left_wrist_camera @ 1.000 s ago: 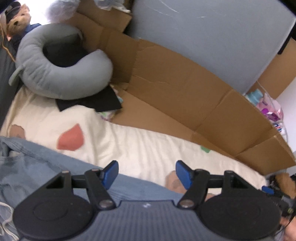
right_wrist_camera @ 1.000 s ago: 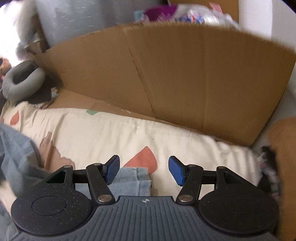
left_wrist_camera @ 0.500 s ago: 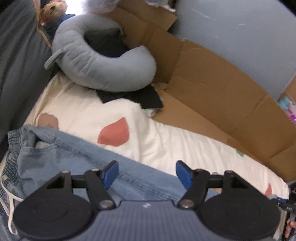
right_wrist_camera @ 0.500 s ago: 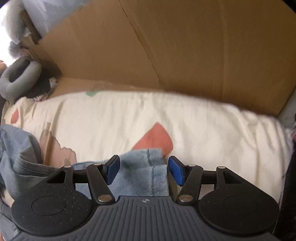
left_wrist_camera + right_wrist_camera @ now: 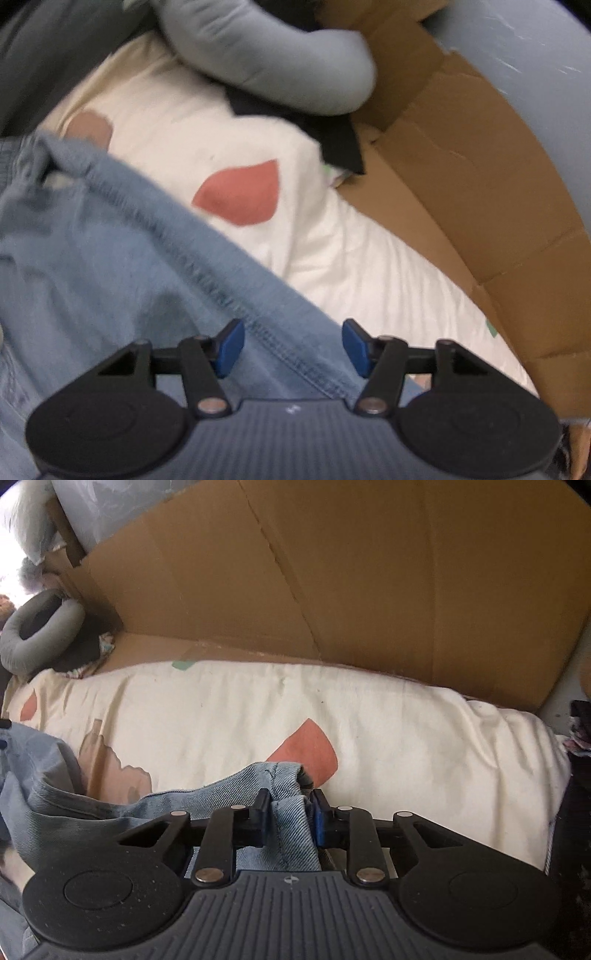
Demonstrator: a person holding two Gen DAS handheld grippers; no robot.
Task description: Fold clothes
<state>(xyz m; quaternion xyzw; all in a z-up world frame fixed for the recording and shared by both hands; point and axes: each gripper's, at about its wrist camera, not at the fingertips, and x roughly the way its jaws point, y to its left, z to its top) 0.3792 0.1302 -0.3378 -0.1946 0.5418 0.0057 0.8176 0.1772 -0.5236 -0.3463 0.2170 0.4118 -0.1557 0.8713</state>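
Right wrist view shows the right tool (image 5: 288, 821) just clamped onto a hem of the light blue denim jeans (image 5: 236, 801) at lower centre, left tool (image 5: 293, 347) hovering unclenched over them while narrowing, folding barely started.

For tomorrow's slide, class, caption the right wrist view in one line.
Right gripper pinches the hem of the blue jeans on a cream patterned bedspread, cardboard behind.
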